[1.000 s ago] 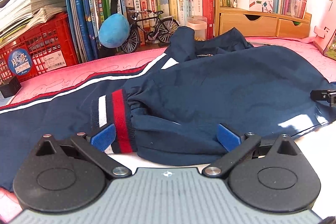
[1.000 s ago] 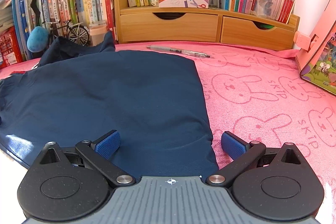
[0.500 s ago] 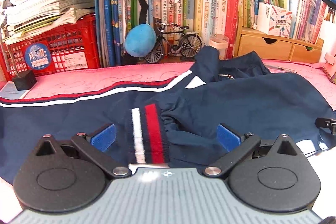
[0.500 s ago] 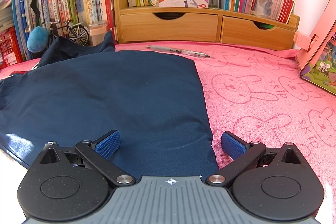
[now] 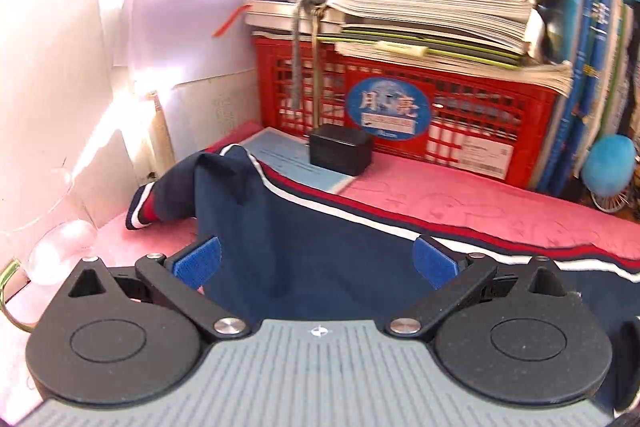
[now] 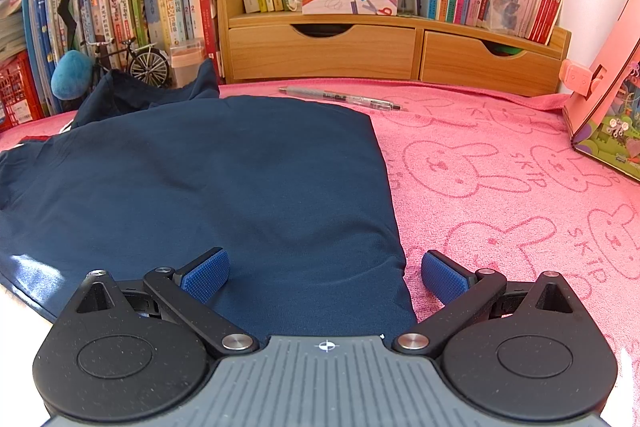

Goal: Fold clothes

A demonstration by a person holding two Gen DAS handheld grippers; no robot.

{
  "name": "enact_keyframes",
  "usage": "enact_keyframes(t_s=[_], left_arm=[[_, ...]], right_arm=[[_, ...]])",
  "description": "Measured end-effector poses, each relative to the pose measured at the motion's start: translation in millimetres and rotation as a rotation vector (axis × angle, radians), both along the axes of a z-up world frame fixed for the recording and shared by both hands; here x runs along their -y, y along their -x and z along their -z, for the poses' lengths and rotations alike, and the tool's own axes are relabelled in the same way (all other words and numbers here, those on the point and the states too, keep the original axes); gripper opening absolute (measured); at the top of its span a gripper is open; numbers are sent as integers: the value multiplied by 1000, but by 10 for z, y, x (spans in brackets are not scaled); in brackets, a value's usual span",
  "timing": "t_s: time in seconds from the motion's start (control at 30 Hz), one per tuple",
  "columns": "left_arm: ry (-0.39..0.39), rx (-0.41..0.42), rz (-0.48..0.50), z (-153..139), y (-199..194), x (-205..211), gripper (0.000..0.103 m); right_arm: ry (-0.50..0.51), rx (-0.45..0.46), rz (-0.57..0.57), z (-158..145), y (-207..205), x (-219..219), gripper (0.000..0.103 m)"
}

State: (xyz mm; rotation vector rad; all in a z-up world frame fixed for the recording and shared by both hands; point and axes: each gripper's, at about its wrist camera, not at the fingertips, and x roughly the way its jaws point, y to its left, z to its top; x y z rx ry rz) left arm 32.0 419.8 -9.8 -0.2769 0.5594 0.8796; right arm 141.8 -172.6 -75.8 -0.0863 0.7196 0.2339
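Navy fabric fills the middle of the left wrist view: a dark blue garment (image 5: pixel 320 239) with red and white stripes along its far edge lies on a pink towel (image 5: pixel 460 195) covering the tabletop. The left gripper (image 5: pixel 316 261) hovers low over it, jaws spread wide with nothing between the blue pads except cloth lying beneath. At the far left, a striped cuff (image 5: pixel 140 213) rests on the towel beside a raised fold of the cloth. Beyond, a small black box (image 5: pixel 340 155) sits on a pale blue booklet, in front of a red crate (image 5: pixel 460 107) topped with stacked papers. This view is slightly blurred.

In the right wrist view, the same garment (image 6: pixel 200 187) lies spread flat across the left half of the towel (image 6: pixel 500 167), which is printed with rabbits. The right gripper (image 6: pixel 325 273) sits at the near edge, jaws spread, straddling the garment's right border: the left pad is over cloth, the right pad over bare towel. A pen (image 6: pixel 340 95) lies on the towel just beyond the garment, before a wooden drawer unit (image 6: pixel 360 51) carrying books.
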Motion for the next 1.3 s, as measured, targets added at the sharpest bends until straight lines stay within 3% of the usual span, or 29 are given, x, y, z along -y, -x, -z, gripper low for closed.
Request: enact_keyframes(t_s=[0.03,0.1,0.13,0.17,0.2,0.27,0.33,0.43,0.6,0.73,0.77,0.83,0.9,1.03,1.17,1.3], left_arm=[[27,3,-34,32,-12,-145,103],[88,34,-65,112,-18,-339,87],[119,53,-72,152,-23,-393,57],[125,65,-58,167,-48,-386,35],[125,75,-38,175,-77,-367,29],[124,94,1,191,-136,-328,8],[47,104,74,100,-214,-100,3],[-72,115,250,-81,-351,389,3],[-344,75,705,-456,-321,1902,7],[-387,-51,1024,-292,-226,2973,32],[-378,-89,1067,-198,-215,3139,33],[-346,-161,1115,-19,-198,3365,34],[-295,-203,1109,100,-162,3417,44],[-259,-207,1096,117,33,3339,78],[-290,-207,1122,144,182,3334,80],[-221,-180,1108,152,182,3245,80]], right_arm=[[0,0,1,0,1,-3,103],[1,0,3,-1,2,-7,103],[1,0,4,-2,1,-9,103],[1,1,5,-1,1,-10,103],[1,1,6,0,1,-11,103],[0,1,7,2,1,-12,103],[0,1,8,3,0,-13,103],[0,1,7,3,-2,-11,103],[0,1,7,3,-4,-8,103],[-1,1,9,-2,-1,-5,103],[0,2,12,-5,2,-5,103],[21,-2,29,-44,28,-28,103],[45,21,19,-136,96,-70,103],[43,118,-111,-530,253,-345,103],[-20,99,-283,-880,182,-988,103],[-4,49,-431,-994,-37,-1935,103]])
